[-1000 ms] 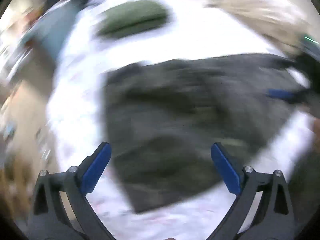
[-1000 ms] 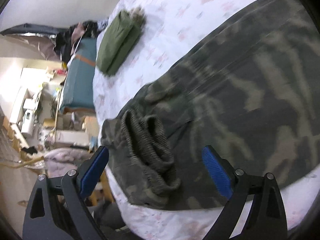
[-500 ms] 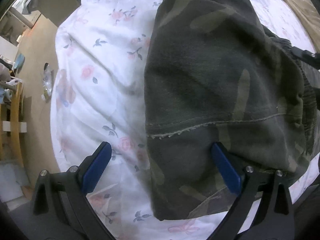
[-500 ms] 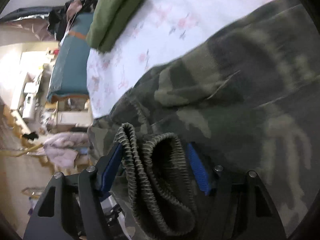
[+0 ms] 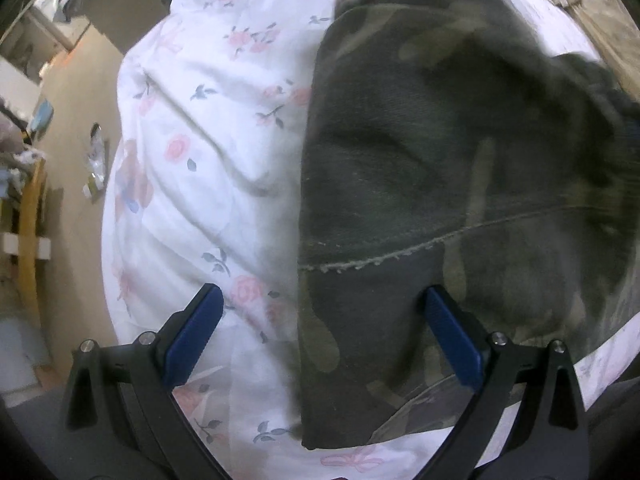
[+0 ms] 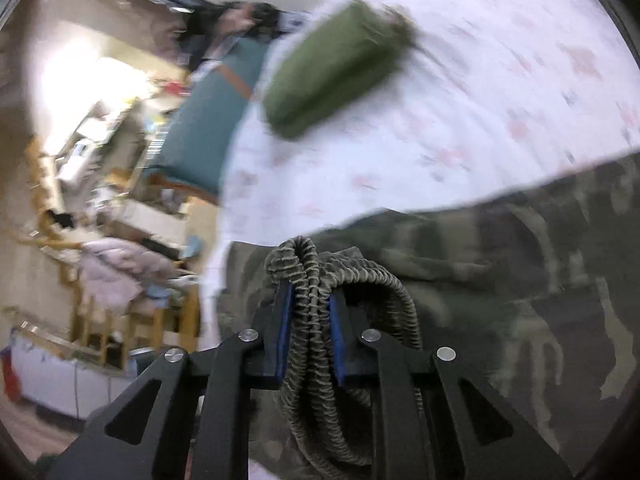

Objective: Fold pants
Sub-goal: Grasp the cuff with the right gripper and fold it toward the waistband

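Camouflage pants (image 5: 440, 184) lie on a white floral bedsheet (image 5: 192, 168). In the left wrist view my left gripper (image 5: 320, 320) is open and hovers low over the pants' left edge near a frayed hem; its right finger is over the cloth, its left finger over the sheet. In the right wrist view my right gripper (image 6: 310, 312) is shut on the bunched ribbed waistband (image 6: 320, 280) of the pants (image 6: 520, 288). The far end of the pants is blurred.
A folded olive-green garment (image 6: 340, 68) lies on the sheet (image 6: 480, 100) beyond the pants. A teal cushion (image 6: 204, 136) and cluttered furniture stand past the bed's edge. Floor and a wooden chair (image 5: 28, 216) are at the left of the bed.
My right gripper closed on the ribbed waistband and lifted it. My left gripper swung down close over the pants' edge and stayed open.
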`<action>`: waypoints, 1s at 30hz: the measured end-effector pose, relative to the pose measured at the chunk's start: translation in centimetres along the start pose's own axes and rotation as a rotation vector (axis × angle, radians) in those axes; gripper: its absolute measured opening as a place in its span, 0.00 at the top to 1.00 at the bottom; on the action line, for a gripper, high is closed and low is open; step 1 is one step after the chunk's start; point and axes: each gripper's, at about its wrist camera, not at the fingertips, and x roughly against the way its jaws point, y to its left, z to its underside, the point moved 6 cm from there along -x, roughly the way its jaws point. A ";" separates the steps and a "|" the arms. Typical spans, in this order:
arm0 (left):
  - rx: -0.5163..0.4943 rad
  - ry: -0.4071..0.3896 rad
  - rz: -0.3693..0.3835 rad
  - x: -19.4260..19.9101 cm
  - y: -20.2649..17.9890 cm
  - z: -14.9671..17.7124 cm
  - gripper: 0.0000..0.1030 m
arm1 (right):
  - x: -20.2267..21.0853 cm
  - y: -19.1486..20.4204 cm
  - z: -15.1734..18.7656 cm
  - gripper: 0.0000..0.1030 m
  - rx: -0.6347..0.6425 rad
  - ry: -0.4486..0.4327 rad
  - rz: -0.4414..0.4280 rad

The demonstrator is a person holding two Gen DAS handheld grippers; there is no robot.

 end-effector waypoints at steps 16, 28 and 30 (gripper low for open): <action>0.122 -0.196 0.047 5.7 1.9 -2.5 0.05 | 0.7 -5.4 9.5 0.14 -0.306 0.131 0.062; 0.159 -0.193 0.026 6.0 4.0 -1.9 0.05 | 3.2 -0.9 12.0 0.66 -0.209 0.131 0.073; 0.158 -0.154 0.037 5.3 3.9 -1.6 0.05 | 1.4 -2.9 13.2 0.54 -0.235 0.212 0.149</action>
